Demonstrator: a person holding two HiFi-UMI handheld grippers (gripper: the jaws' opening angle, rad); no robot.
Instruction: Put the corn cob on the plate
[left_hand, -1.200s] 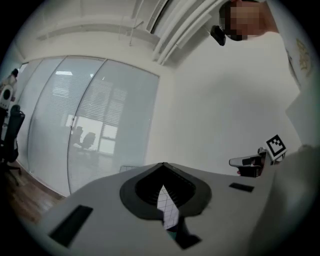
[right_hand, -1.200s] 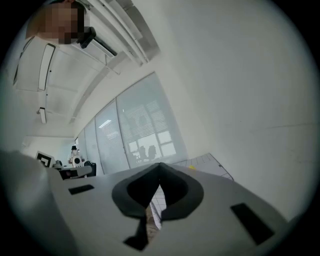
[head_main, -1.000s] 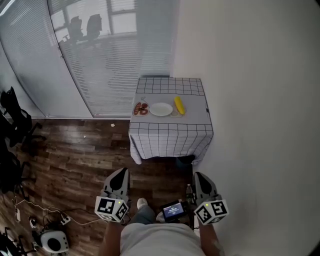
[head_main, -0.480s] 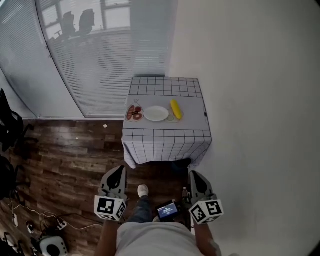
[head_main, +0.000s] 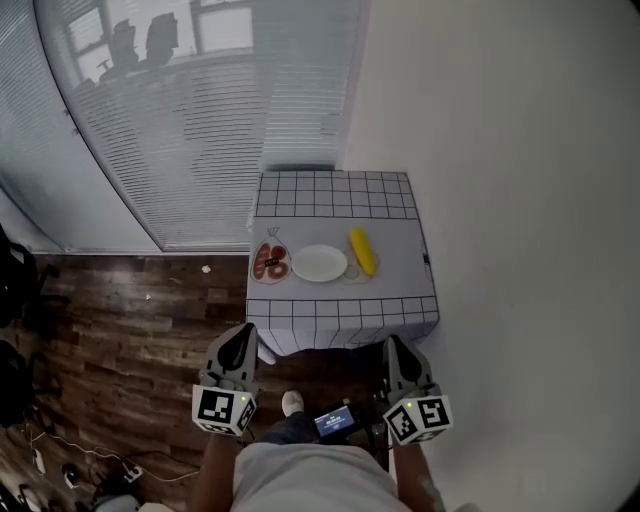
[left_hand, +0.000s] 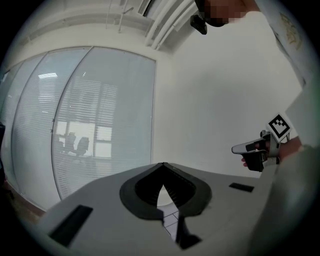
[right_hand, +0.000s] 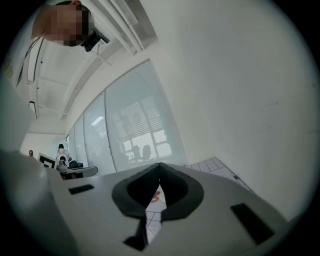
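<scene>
Flanking the plate (head_main: 319, 263) lie corn cob (head_main: 363, 251), bag (head_main: 270, 262); left gripper (head_main: 242, 332), right gripper (head_main: 394, 344) clenched.

The left gripper (left_hand: 163, 166), at six o'clock, has its jaws pressed together, empty. Window blinds (left_hand: 85, 125) fill nine o'clock; the right gripper (left_hand: 239, 148) shows at three o'clock.

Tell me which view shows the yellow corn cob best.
The head view: the yellow corn cob lies whole and unobstructed on the grid-patterned tablecloth, right of the round white plate. Neither gripper view shows it; each sees only slivers of the tablecloth past its own shut jaws.
</scene>
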